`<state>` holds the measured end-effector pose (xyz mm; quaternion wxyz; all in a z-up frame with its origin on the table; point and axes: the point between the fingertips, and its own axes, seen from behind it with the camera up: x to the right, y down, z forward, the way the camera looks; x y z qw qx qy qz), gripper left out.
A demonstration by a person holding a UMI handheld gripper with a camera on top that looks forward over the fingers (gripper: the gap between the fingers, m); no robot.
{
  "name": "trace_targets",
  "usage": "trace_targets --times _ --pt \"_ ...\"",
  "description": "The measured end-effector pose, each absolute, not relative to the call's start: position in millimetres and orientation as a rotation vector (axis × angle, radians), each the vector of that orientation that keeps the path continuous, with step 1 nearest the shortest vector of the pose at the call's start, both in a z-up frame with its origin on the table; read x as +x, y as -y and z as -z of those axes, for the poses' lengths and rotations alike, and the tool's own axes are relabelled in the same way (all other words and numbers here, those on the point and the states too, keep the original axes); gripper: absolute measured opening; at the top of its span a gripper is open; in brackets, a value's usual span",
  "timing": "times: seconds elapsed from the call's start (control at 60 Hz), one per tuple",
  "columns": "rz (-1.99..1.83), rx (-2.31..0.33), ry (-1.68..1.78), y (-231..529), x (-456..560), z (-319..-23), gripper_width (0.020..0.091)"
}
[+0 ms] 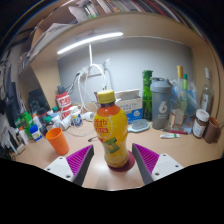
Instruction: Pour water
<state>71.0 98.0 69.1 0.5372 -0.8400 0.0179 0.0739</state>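
Gripper view: yellow-capped drink bottle (pixel 112 129) stood upright on counter (pixel 180 150) between purple pads (pixel 146 158); claw (pixel 113 163) spread, gaps seen both sides, nothing clamped. Likely lined up for grasp. Orange cup (pixel 58 140) placed nearby, probable pour target.

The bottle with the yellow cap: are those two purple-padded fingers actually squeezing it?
Apart. In the gripper view the bottle stands between the fingers on the table, with bare table showing at both sides of it. The gripper is open.
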Motion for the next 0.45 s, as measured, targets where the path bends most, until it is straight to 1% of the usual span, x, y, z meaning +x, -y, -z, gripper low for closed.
trace_targets --times 0.15,0.317,0.45 --pt "-0.137 -2.003 -0.093 -36 67 -102 0.0841" --pt "-0.032 -2.009 -0.046 43 52 -143 0.084" --pt "-0.011 -1.988 -0.047 97 31 -188 0.0841"
